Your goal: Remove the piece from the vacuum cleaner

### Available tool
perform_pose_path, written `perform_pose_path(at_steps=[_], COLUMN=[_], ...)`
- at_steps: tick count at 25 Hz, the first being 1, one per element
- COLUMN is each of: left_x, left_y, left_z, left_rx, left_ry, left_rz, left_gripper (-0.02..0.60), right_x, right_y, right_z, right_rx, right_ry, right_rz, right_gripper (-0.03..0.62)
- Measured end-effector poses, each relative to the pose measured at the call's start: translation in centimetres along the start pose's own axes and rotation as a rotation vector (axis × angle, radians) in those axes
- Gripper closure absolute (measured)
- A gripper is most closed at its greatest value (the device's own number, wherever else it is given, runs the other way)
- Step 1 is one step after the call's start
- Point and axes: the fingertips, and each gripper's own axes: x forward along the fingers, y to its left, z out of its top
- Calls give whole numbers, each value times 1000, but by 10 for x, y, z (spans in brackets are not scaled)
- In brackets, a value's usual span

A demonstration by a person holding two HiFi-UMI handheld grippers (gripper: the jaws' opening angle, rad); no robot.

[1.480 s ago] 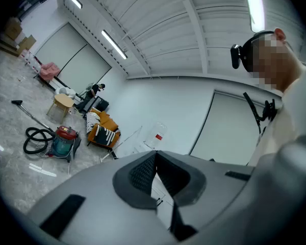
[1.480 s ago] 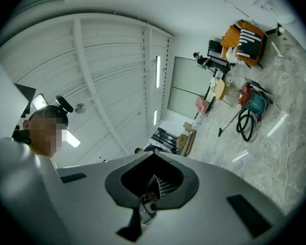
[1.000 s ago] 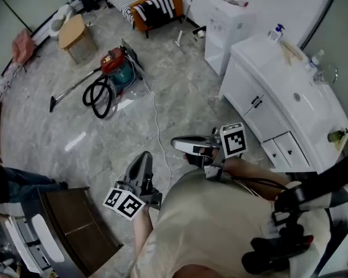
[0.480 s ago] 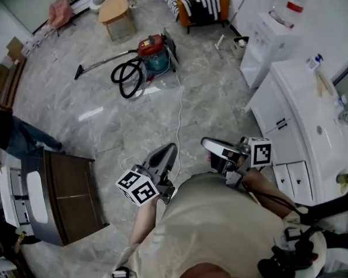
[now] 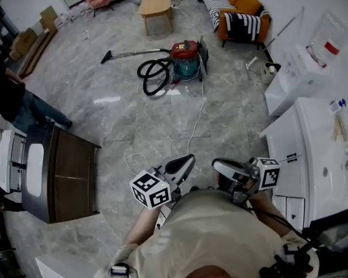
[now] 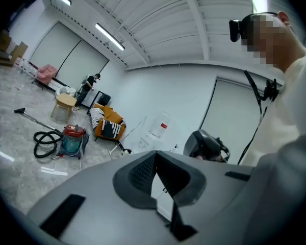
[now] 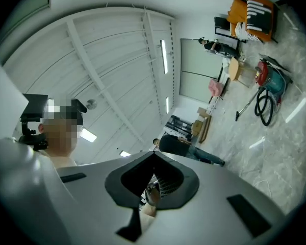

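The vacuum cleaner (image 5: 185, 57) is a red and teal canister on the grey floor at the top centre of the head view. Its black hose (image 5: 153, 77) lies coiled to its left, and the wand (image 5: 133, 54) stretches further left. It also shows small in the left gripper view as the canister (image 6: 71, 139) and in the right gripper view as the canister (image 7: 269, 78). My left gripper (image 5: 185, 160) and right gripper (image 5: 217, 164) are held close to the person's chest, far from the vacuum. Both are shut with nothing in them, as the left gripper (image 6: 155, 153) and right gripper (image 7: 153, 154) show in their own views.
A white cord (image 5: 197, 126) runs over the floor from the vacuum toward me. A dark cabinet (image 5: 64, 172) stands at the left, with a person (image 5: 6, 97) beyond it. A white vanity (image 5: 327, 155) and water dispenser (image 5: 304, 68) line the right. An orange sofa (image 5: 238, 7) and small wooden table (image 5: 156, 4) sit behind the vacuum.
The head view has swung round, so the vacuum now sits at the top centre instead of the upper left. Both grippers stay shut near the chest.
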Motion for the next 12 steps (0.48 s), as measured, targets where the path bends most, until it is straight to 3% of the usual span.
perform_pose_path(at_steps=[7, 12], left_x=[32, 73], left_y=[8, 7], left_z=[22, 42], left_rx=[21, 19], left_ry=[-29, -61], left_rz=[59, 53], left_gripper=[578, 578], right_x=[-13, -34], right_y=[-12, -17], right_z=[40, 80], right_rx=[13, 5], right_ry=[4, 14], right_rz=[65, 113], right_gripper=[592, 592])
